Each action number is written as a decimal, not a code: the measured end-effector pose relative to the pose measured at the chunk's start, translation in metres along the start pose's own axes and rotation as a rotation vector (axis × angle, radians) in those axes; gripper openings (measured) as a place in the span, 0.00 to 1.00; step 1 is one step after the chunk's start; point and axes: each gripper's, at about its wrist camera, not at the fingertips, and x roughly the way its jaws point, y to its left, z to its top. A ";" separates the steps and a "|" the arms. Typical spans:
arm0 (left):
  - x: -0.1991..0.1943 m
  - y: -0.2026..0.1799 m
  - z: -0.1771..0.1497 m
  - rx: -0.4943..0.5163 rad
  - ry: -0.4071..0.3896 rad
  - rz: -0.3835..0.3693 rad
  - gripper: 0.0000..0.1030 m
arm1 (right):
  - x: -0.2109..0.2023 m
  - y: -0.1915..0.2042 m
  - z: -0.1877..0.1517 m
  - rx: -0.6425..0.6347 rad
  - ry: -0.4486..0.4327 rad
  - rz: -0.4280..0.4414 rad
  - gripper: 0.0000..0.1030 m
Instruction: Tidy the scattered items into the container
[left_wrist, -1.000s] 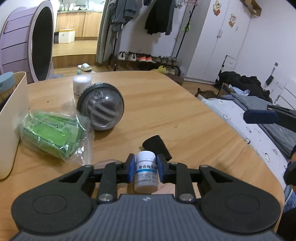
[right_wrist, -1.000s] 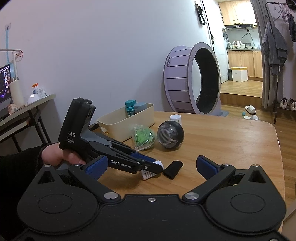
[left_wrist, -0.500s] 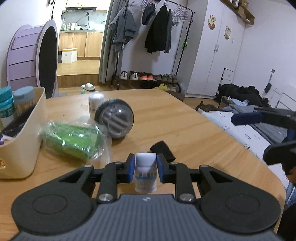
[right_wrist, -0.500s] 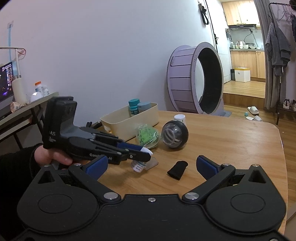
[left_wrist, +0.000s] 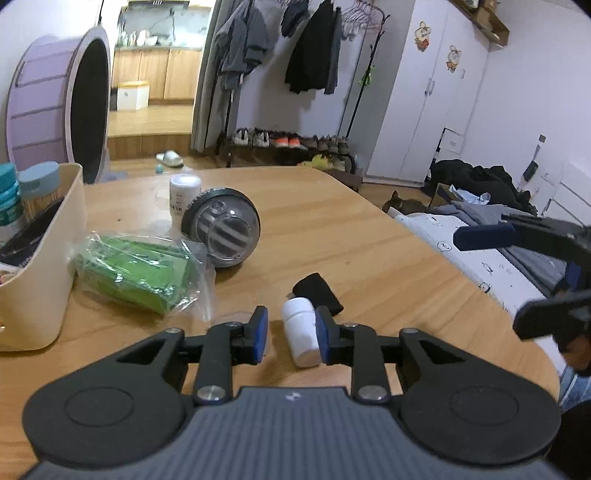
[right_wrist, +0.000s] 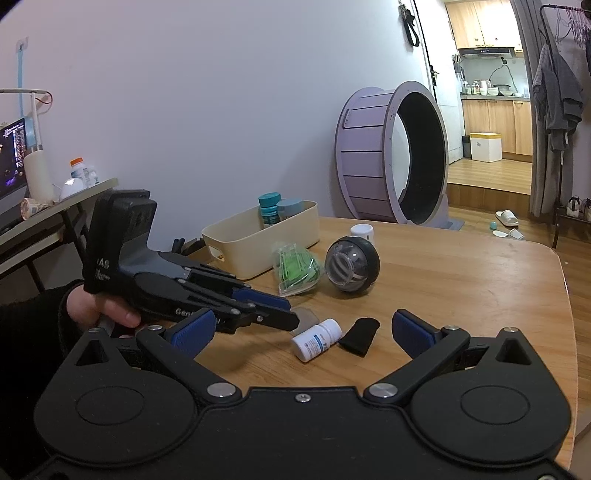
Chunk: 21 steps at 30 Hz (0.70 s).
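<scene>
A: From the left wrist view, what is the left gripper doing?

B: Its jaws have just been opening and stand a little apart; the small white plastic pill bottle shows in the gap, close against the right-hand blue pad, but whether that pad touches it I cannot tell; the bottle is well apart from the cream rectangular plastic container, with the green packet in clear wrap just beside that container and the grey transparent ball beyond the packet.

A: And the right wrist view?

B: The bottle lies on its side on the wooden table, just past the left gripper's tips and not clamped; a black fabric piece sits beside it, farther from the container; the right gripper has its jaws spread wide with nothing in them.
</scene>
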 end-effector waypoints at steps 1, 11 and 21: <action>0.002 -0.001 0.002 0.001 0.003 0.001 0.27 | 0.000 0.000 0.000 0.003 -0.003 0.001 1.00; 0.036 0.003 0.015 -0.058 0.111 0.001 0.28 | 0.001 -0.004 -0.003 0.007 0.004 -0.009 1.00; 0.041 0.012 0.011 -0.092 0.127 -0.049 0.28 | 0.004 -0.001 -0.004 -0.003 0.017 -0.005 1.00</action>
